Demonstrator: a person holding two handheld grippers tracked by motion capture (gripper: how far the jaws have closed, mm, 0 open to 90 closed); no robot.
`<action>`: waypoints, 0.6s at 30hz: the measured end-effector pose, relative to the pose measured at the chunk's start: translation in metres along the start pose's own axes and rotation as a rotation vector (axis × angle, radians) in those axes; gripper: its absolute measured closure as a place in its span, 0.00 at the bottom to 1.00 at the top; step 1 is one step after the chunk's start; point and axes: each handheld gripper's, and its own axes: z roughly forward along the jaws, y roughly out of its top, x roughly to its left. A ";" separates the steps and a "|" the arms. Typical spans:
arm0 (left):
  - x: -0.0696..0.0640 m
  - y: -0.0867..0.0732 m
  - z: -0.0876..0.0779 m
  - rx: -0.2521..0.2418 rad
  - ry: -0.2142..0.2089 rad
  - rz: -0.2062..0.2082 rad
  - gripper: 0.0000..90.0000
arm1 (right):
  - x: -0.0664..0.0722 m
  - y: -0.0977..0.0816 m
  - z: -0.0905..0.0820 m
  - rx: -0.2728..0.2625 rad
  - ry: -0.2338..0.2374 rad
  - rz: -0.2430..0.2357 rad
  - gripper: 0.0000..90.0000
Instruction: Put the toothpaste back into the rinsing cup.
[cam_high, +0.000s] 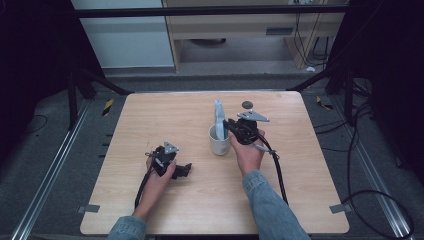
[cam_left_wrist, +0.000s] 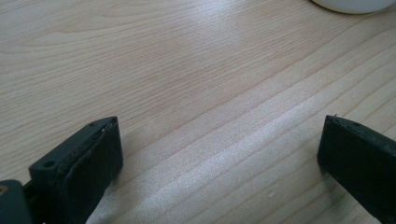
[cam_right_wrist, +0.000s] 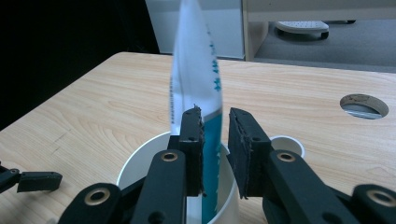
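Observation:
A white cup (cam_high: 218, 143) stands near the middle of the wooden table (cam_high: 150, 115). A white and teal toothpaste tube (cam_high: 219, 116) stands upright in it. My right gripper (cam_high: 228, 128) reaches over the cup from the right. In the right gripper view its jaws (cam_right_wrist: 215, 116) are nearly together around the tube (cam_right_wrist: 196, 70), above the cup's rim (cam_right_wrist: 135, 163). My left gripper (cam_high: 186, 170) lies low on the table to the left of the cup. It (cam_left_wrist: 219, 126) stands wide open over bare wood, and the cup's base (cam_left_wrist: 350, 4) is just ahead.
A round cable hole (cam_high: 247, 104) sits in the table behind the cup, also seen as a hole (cam_right_wrist: 363, 105) in the right gripper view. Cables trail from both grippers toward the front edge. Beyond the table are dark frame bars and a grey floor.

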 end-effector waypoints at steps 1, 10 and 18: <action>0.000 0.000 0.000 0.000 0.000 0.000 0.00 | 0.000 0.000 0.000 0.000 0.000 0.001 0.84; 0.000 0.000 0.000 0.000 0.000 0.000 0.00 | 0.001 -0.001 0.000 0.002 0.003 -0.001 0.85; 0.000 0.000 0.000 0.000 0.000 0.000 0.00 | 0.002 0.000 -0.002 0.006 -0.001 -0.017 0.85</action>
